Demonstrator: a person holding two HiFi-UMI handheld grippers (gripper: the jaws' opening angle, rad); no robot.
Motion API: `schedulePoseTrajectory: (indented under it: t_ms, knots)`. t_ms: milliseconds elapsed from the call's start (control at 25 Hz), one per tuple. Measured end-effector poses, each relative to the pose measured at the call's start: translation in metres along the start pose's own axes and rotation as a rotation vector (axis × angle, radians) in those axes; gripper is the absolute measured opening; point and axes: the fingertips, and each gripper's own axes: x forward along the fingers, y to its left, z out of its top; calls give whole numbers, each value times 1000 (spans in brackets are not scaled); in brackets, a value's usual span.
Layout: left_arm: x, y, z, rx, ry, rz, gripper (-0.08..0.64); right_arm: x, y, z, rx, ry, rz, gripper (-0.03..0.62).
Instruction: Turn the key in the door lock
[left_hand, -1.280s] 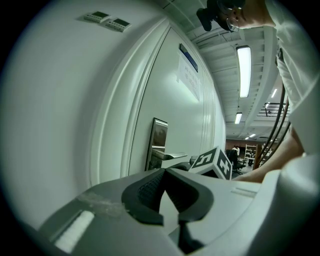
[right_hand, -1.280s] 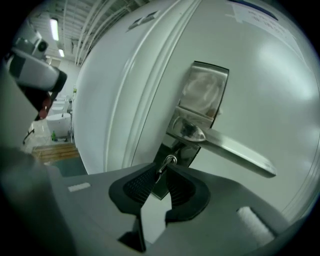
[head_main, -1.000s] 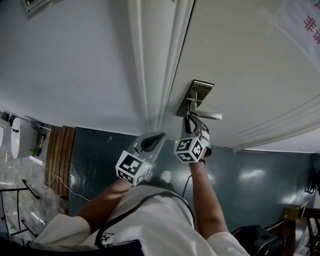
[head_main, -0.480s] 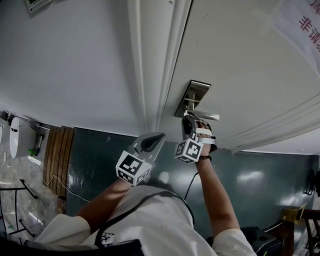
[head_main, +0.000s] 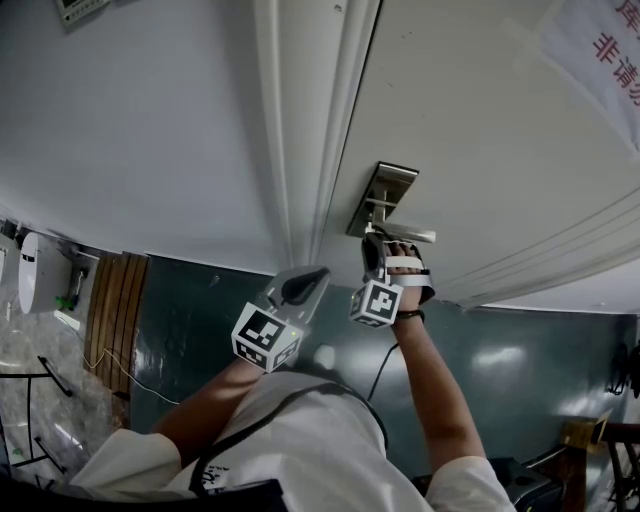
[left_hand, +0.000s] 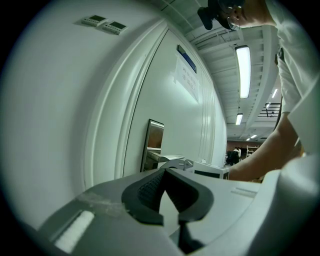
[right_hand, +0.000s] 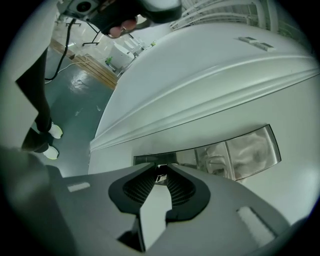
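Note:
A brushed-metal lock plate (head_main: 383, 194) with a lever handle (head_main: 410, 236) is fixed to the white door (head_main: 480, 120). My right gripper (head_main: 371, 243) is pressed up against the plate just below the handle. In the right gripper view its jaws (right_hand: 161, 169) are closed narrowly on a small key (right_hand: 160, 177) that sticks out of the plate (right_hand: 240, 152). My left gripper (head_main: 303, 286) hangs shut and empty to the left, in front of the door frame, touching nothing. The left gripper view shows its tips (left_hand: 165, 171) together, with the plate (left_hand: 153, 142) beyond.
The door frame (head_main: 300, 120) runs beside the lock. A paper notice with red print (head_main: 600, 50) hangs on the door at upper right. Below lie a dark green floor (head_main: 190, 310) and a wooden slatted panel (head_main: 115, 300). Two small wall panels (left_hand: 105, 24) sit high up.
My right gripper has rolled about its own axis at the lock, its marker cube turning and the strapped hand now showing. The left gripper stayed where it was.

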Motion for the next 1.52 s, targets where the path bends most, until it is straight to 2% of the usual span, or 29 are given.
schedulePoseTrajectory:
  t_ms: [80, 160, 440, 600, 720, 880, 960, 1080, 1320, 1520]
  knots:
    - [0, 0, 0, -2, -1, 2, 5, 0, 0, 1, -12, -9, 6, 75]
    - [1, 0, -1, -3, -2, 4, 5, 1, 0, 1, 16, -17, 17, 78]
    - [5, 1, 2, 1, -4, 0, 5, -3, -3, 0, 243, -42, 23, 86]
    - [10, 1, 4, 6, -3, -9, 5, -10, -6, -2, 351, -78, 4, 144]
    - [13, 2, 6, 10, -3, -16, 5, -24, -12, -1, 491, -130, -21, 144]
    - [19, 3, 8, 12, -4, -25, 5, -46, -21, 0, 806, -205, -28, 138]
    - [21, 2, 11, 13, -8, -31, 5, -58, -28, 4, 960, -267, -17, 106]
    - [25, 0, 20, 17, -24, -43, 5, -78, -41, 8, 1126, -355, -25, 90]
    - [28, -3, 39, 35, -58, -59, 5, -110, -57, 7, 1291, -447, -32, 84]
    - [23, -3, 53, 39, -86, -62, 5, -134, -67, 1, 1343, -486, -99, 52]
